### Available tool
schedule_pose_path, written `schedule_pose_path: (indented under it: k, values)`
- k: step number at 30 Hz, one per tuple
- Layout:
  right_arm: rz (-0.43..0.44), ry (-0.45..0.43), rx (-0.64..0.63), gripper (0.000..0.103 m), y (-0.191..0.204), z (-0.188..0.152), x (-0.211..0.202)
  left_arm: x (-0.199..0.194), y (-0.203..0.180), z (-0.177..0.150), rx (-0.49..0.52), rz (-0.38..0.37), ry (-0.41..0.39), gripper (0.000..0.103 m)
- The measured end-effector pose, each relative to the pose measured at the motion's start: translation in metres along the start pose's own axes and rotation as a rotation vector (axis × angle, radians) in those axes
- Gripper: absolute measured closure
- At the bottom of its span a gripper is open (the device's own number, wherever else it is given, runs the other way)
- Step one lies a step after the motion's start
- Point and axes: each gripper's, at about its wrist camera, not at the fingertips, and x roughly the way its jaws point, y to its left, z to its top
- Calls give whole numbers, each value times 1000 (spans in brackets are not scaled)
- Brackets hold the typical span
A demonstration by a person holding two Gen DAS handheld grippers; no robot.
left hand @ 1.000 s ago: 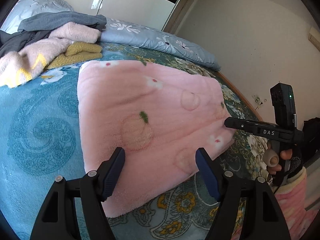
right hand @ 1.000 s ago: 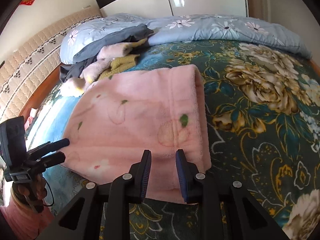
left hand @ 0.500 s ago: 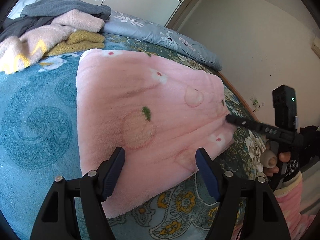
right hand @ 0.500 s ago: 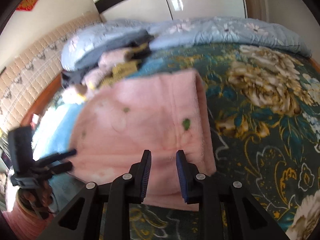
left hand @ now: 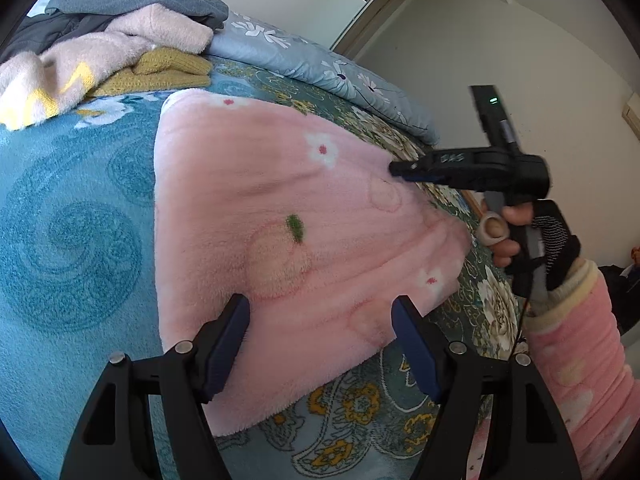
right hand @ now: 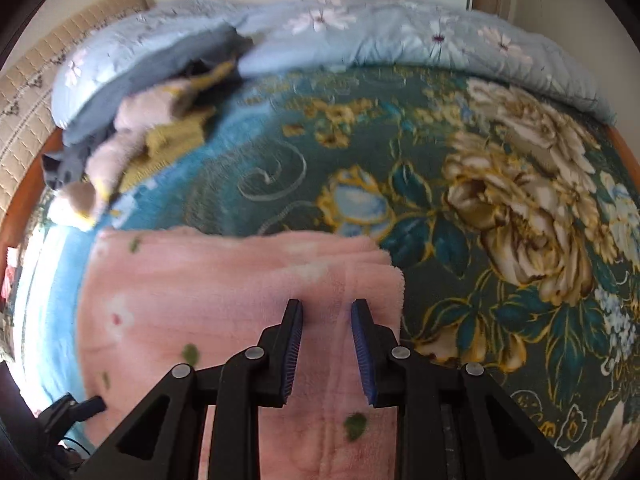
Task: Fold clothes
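A folded pink fleece garment (left hand: 280, 200) with small flowers and green leaves lies flat on the bed's floral blanket (left hand: 60, 220). My left gripper (left hand: 320, 304) hovers over its near edge, open wide, with nothing between the pads. My right gripper (left hand: 400, 170), held by a hand (left hand: 508, 232) in a pink sleeve, hangs above the garment's far right edge. In the right wrist view that right gripper (right hand: 327, 308) points down at the pink garment (right hand: 200, 300) near its folded right corner, jaws a little apart and gripping nothing. The left gripper (right hand: 86, 406) shows at the lower left.
A pile of loose clothes (left hand: 100, 52), grey, pale pink and mustard, lies at the bed's far left. A light blue flowered quilt (left hand: 320, 68) runs along the far side. To the right of the garment spreads bare floral blanket (right hand: 440, 200).
The right gripper has swept from the garment's near right corner to over its far right edge. The left gripper has stayed in place, only rolling slightly.
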Motion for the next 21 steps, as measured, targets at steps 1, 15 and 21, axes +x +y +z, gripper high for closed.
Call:
schedule_pose_path:
  k: [1, 15, 21]
  values:
    - [1, 14, -4, 74, -1, -2, 5, 0, 0, 0, -1, -2, 1, 29]
    - [11, -114, -121, 74, 23, -83, -66, -1, 2, -1, -15, 2, -4, 29]
    - [34, -91, -16, 74, 6, -102, -33, -1, 4, -1, -20, -11, -5, 29]
